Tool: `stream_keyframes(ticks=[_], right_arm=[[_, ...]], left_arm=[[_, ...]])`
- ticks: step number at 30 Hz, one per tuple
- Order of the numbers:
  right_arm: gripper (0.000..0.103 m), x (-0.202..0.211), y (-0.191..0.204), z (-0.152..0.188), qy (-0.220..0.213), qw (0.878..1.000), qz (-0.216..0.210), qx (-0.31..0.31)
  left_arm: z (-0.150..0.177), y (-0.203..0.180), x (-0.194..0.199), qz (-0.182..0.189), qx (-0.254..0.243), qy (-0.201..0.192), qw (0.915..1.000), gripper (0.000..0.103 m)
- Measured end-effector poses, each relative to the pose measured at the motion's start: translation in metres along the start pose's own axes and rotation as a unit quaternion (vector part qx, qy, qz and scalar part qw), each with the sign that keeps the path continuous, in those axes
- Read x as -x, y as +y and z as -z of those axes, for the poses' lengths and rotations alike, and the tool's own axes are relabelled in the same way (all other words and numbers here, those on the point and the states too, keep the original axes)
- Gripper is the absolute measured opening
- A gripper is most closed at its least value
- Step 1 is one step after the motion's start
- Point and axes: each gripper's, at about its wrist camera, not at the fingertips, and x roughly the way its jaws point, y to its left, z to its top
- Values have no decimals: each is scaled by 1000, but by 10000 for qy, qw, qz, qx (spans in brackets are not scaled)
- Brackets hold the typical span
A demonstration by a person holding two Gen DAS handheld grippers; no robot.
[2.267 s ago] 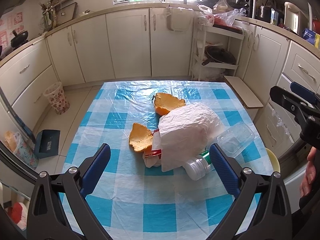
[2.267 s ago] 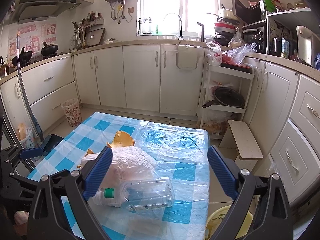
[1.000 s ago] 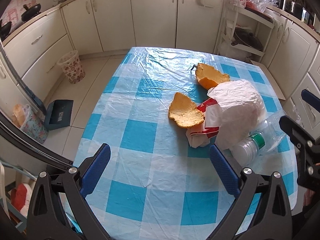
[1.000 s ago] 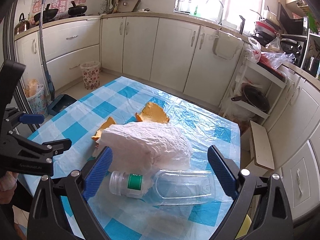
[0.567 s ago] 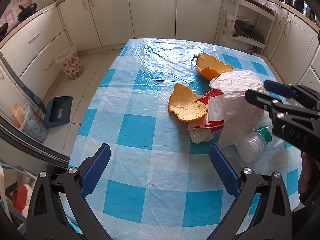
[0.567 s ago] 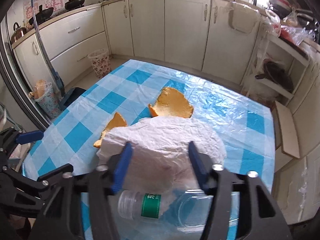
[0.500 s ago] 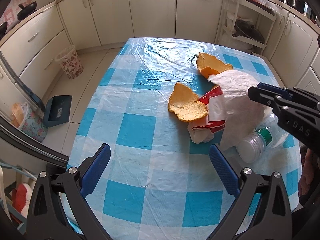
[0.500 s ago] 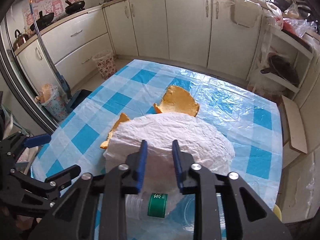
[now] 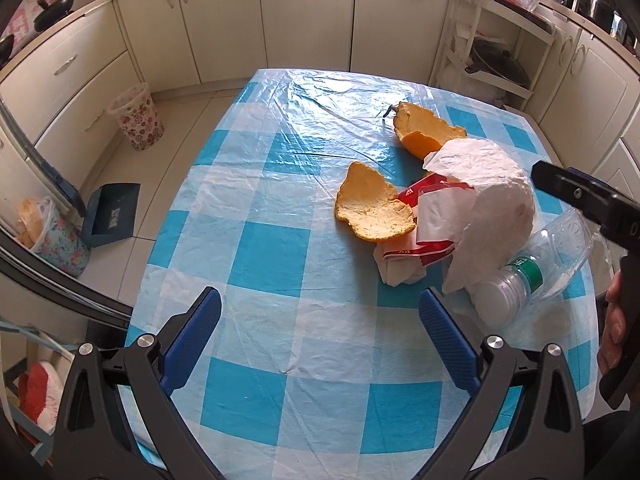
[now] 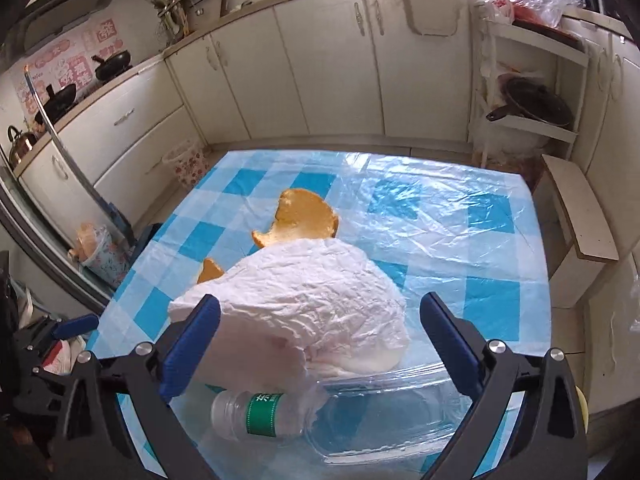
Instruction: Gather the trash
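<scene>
Right wrist view: your right hand-held gripper (image 10: 320, 320) hangs over a trash pile, jaws opening wide.
Its blue pads straddle the crumpled white paper (image 10: 304, 304) in the lower centre without pressing it; a clear plastic bottle (image 10: 280, 412) lies just below, touching the paper. Orange peels (image 10: 304, 216) sit beyond, mid-frame, on the blue-checked counter (image 10: 440, 220). In the left wrist view, your left hand-held gripper (image 9: 320, 324) is spread over bare cloth at the bottom, with a red-and-white wrapper (image 9: 416, 240) at centre right beside the paper.
</scene>
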Motion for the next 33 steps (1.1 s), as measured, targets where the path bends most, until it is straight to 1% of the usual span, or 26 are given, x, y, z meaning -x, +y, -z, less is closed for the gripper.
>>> stream_keyframes(ticks=[2,3,4,5,6,7,9,11,15,18,21,23,26,28,30,32,33], right_arm=[[94,-6,5,1,63,9999,-41,87],[88,-10,8,2,126,9998,-115,142],[58,-15,10,3,265,9992,-258,177],[21,-19,10,4,432,9983,-366,141],[9,-22,9,5,503,9976,-470,102],[6,-19,10,5,449,9976,-520,126],[5,-8,11,4,267,9977,-601,188],[5,7,7,0,36,9976,-688,109],[5,39,-15,-6,-524,9960,-689,-229],[5,58,-38,-7,-901,9918,-626,-655],[5,61,-56,-8,-968,9869,-787,-1026],[5,58,-61,-6,-930,9855,-852,-1134],[6,55,-61,-4,-855,9859,-856,-1160],[7,56,-62,-2,-877,9857,-880,-1142],[7,56,-64,-2,-872,9850,-908,-1181],[7,58,-68,-2,-882,9843,-924,-1218],[8,59,-69,-1,-884,9841,-928,-1227]], left_arm=[[0,-3,-1,-13,-52,7,10000,95],[1,-4,-3,-27,-75,14,10000,95],[1,-5,-3,-36,-90,24,10000,95],[1,-4,-4,-35,-94,32,9999,95],[1,-4,-5,-37,-95,38,9999,95],[1,-4,-5,-46,-88,43,9999,95],[0,-2,-6,-47,-58,49,10000,95],[-1,-1,-6,-35,-22,53,10000,95],[-1,1,-9,-119,-48,40,9999,95],[-4,1,-15,-236,-86,-6,9997,95],[-11,-1,-21,-307,-174,-135,9993,95],[-15,-6,-23,-277,-278,-285,9988,95],[-21,-14,-27,-273,-487,-429,9975,86],[-21,-22,-32,-403,-735,-464,9954,76],[-19,-30,-35,-501,-1014,-460,9925,73],[-17,-35,-36,-510,-1209,-490,9901,72],[-16,-37,-36,-527,-1305,-516,9887,69]])
